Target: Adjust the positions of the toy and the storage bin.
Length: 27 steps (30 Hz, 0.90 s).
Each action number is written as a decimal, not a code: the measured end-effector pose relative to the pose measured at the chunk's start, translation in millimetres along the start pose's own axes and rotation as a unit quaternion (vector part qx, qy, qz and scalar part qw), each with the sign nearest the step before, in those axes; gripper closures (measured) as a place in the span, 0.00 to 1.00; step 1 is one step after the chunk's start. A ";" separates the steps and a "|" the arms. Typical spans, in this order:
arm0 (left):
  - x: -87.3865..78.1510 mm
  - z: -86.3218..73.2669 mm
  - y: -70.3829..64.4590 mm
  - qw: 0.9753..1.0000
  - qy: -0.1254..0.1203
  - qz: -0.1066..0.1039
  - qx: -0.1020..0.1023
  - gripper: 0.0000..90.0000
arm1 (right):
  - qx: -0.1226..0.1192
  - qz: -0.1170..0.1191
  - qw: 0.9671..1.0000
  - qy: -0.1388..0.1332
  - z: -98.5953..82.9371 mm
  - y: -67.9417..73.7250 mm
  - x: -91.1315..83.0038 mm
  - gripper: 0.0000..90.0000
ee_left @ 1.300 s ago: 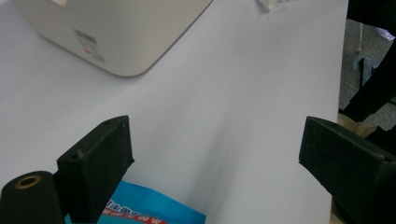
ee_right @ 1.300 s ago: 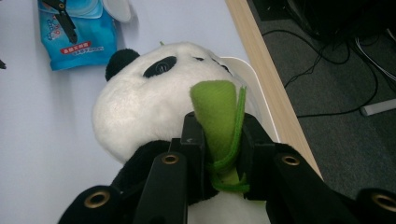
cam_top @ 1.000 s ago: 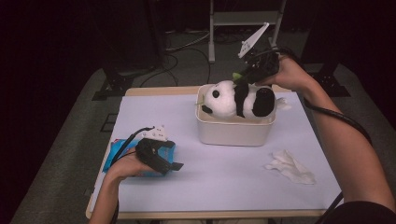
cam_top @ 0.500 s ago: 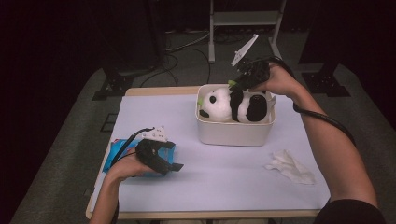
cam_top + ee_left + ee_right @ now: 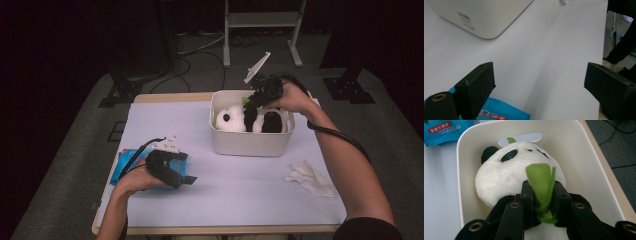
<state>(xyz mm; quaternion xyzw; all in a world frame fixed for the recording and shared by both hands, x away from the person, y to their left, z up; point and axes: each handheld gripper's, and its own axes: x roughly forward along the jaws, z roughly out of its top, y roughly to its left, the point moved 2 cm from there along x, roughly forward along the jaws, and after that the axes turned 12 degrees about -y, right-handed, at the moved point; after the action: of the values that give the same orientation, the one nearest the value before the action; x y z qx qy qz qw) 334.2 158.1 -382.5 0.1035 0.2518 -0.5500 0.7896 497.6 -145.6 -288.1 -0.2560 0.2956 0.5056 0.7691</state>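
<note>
A black-and-white panda plush (image 5: 245,119) (image 5: 509,172) lies inside the white bin (image 5: 250,144) (image 5: 586,165) at the back right of the table. My right gripper (image 5: 252,99) (image 5: 541,195) is over the bin, shut on the green felt leaf (image 5: 541,185) on the panda's chest. My left gripper (image 5: 184,179) (image 5: 539,82) rests open at the front left, its jaws wide apart above the table with nothing between them. A blue packet (image 5: 125,165) (image 5: 499,112) lies under the left hand.
A crumpled white tissue (image 5: 310,177) lies on the table at the front right. The bin's corner with a label (image 5: 466,18) sits ahead of the left gripper. A metal stand (image 5: 260,20) and cables are on the floor behind the table.
My right gripper has moved left and down with the panda, lowering it deeper into the bin. The left gripper has stayed put.
</note>
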 end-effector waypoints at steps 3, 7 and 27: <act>1.2 0.0 -0.6 1.000 0.002 -0.003 0.002 0.10 | 0.004 -0.001 1.000 0.000 -4.6 0.7 2.8 0.82; 2.6 1.7 -1.2 1.000 -0.002 -0.003 0.003 0.10 | 0.007 0.002 1.000 0.003 -11.7 1.0 6.7 0.82; 5.6 -0.6 -1.7 1.000 0.001 -0.008 0.001 0.10 | 0.030 0.005 0.999 0.020 -35.4 5.8 17.8 0.69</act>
<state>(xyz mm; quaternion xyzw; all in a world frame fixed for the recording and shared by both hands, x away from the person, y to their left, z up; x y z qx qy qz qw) 334.0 153.2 -385.7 0.1028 0.2524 -0.5562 0.7851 490.8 -156.9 -325.9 -0.2415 0.3276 0.4953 0.7675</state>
